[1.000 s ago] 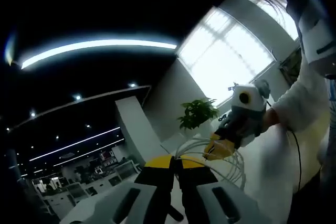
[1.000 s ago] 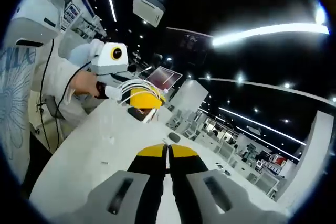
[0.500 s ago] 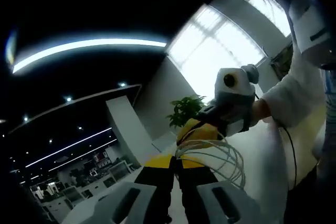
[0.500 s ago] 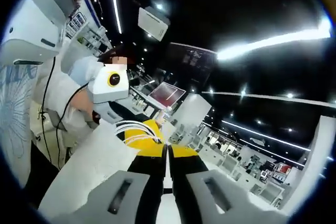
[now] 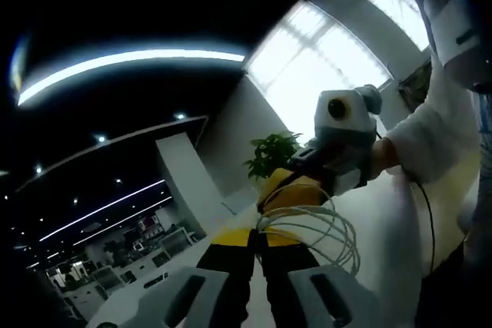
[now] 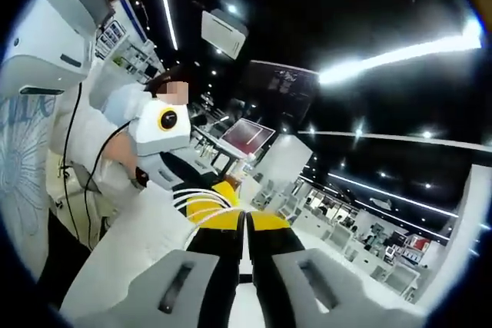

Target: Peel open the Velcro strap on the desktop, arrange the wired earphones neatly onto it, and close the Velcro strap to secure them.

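Observation:
In the left gripper view the white earphone cable [image 5: 315, 228] hangs in several loops just right of my left gripper [image 5: 257, 237], whose yellow-tipped jaws are shut on it. My right gripper [image 5: 288, 190] reaches in from the right, its tips at the top of the coil. In the right gripper view my right gripper [image 6: 244, 220] has its jaws shut. The cable loops [image 6: 196, 203] lie against its left tip, and I cannot tell whether any strand is pinched there. The left gripper [image 6: 211, 199] comes in from the left, carrying the loops.
Below both grippers lies the white desktop [image 6: 131, 266], also seen at the lower right as the desktop [image 5: 384, 251]. A person's white sleeve [image 5: 438, 128] holds the right gripper. A potted plant [image 5: 269, 155] and bright windows stand far behind.
The two grippers have come together: a second ago the coil and the left gripper were well apart from the right gripper's tips; now the loops touch them. Both pairs of jaws stayed shut.

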Action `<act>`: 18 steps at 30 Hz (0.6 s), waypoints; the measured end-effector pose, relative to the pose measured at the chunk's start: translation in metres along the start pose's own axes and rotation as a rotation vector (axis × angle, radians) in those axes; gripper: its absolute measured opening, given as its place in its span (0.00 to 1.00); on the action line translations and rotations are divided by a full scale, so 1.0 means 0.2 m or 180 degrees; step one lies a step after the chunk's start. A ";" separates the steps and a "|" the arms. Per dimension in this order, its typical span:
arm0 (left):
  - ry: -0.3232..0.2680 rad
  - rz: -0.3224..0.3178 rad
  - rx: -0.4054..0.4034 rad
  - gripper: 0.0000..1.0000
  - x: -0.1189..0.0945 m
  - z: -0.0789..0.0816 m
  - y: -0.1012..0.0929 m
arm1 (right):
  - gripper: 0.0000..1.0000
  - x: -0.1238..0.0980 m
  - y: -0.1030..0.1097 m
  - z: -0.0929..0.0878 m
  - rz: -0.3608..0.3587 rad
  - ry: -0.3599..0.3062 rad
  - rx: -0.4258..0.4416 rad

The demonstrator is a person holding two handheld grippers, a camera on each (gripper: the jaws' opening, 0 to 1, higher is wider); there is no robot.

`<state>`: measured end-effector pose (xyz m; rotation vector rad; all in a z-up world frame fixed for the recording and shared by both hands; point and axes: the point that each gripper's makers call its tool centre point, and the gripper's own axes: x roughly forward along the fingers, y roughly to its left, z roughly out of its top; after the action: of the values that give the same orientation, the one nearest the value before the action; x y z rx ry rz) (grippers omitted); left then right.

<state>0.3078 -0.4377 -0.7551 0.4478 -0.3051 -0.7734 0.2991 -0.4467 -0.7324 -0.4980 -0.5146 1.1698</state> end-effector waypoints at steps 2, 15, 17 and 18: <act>0.0018 -0.0006 0.0003 0.08 0.00 -0.01 0.00 | 0.04 0.01 0.01 0.01 0.0035 -0.0030 0.0021; 0.0050 -0.0052 -0.0049 0.09 0.01 -0.01 -0.03 | 0.04 0.01 0.02 -0.01 0.0067 -0.0018 0.0112; 0.0052 -0.0043 -0.0064 0.09 0.01 -0.02 -0.02 | 0.04 0.00 0.02 -0.01 0.0059 -0.0023 0.0136; 0.0051 -0.0041 -0.0068 0.09 0.01 -0.02 -0.02 | 0.04 0.00 0.02 -0.02 0.0052 -0.0018 0.0125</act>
<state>0.3080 -0.4400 -0.7603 0.4361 -0.2789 -0.7847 0.2986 -0.4461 -0.7372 -0.4659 -0.4923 1.1950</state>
